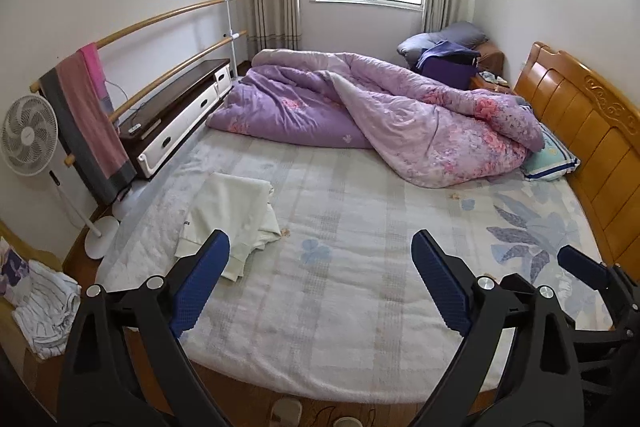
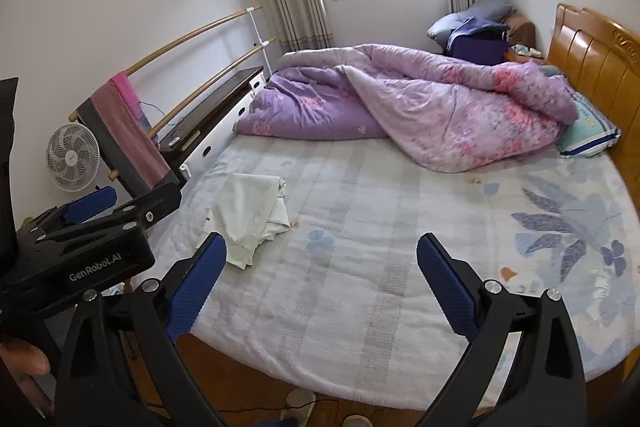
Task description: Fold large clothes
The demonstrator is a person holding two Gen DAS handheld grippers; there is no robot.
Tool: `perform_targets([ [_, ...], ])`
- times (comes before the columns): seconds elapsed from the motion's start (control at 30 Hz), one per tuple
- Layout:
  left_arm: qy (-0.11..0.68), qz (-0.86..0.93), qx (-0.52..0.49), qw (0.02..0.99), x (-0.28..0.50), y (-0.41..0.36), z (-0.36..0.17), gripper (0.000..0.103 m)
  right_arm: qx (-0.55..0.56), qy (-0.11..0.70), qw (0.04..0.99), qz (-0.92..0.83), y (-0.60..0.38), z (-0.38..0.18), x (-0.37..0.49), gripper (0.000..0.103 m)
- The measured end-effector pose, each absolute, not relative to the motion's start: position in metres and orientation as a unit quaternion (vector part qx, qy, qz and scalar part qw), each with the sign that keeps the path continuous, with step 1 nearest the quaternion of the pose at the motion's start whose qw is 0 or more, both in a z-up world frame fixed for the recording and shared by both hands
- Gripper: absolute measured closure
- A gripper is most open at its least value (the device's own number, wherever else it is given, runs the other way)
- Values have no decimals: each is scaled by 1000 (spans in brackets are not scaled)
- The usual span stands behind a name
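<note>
A cream-white garment (image 1: 230, 215) lies loosely folded on the left part of the bed, also in the right wrist view (image 2: 250, 213). My left gripper (image 1: 320, 255) is open and empty, held above the bed's near edge, its left finger just in front of the garment. My right gripper (image 2: 322, 259) is open and empty beside it, to the right; it shows at the right edge of the left wrist view (image 1: 584, 269). The left gripper's body shows at the left of the right wrist view (image 2: 80, 239).
A rumpled purple floral quilt (image 1: 380, 111) covers the far half of the bed. The wooden headboard (image 1: 592, 131) is on the right with a pillow (image 1: 550, 157). A fan (image 1: 30, 141), a towel rail (image 1: 88, 115) and a low cabinet (image 1: 180, 115) stand left. Folded clothes (image 1: 44, 307) lie at lower left.
</note>
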State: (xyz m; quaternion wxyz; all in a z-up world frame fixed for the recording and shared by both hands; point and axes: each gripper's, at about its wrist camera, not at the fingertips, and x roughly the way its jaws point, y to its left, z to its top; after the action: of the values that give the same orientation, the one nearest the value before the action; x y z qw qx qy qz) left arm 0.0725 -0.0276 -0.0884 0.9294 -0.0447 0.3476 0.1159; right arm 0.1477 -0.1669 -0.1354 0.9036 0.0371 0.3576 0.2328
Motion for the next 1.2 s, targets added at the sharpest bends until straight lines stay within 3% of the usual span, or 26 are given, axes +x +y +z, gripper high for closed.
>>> perform_targets([
  [0.43,314,89,-23,945,37,-3,-34,10,43,320,925,198,-147,-83,107,10],
  [1.2,279,60,-18,958,14,23,-5,10,35,289,942,169,-119,-46,83,10],
])
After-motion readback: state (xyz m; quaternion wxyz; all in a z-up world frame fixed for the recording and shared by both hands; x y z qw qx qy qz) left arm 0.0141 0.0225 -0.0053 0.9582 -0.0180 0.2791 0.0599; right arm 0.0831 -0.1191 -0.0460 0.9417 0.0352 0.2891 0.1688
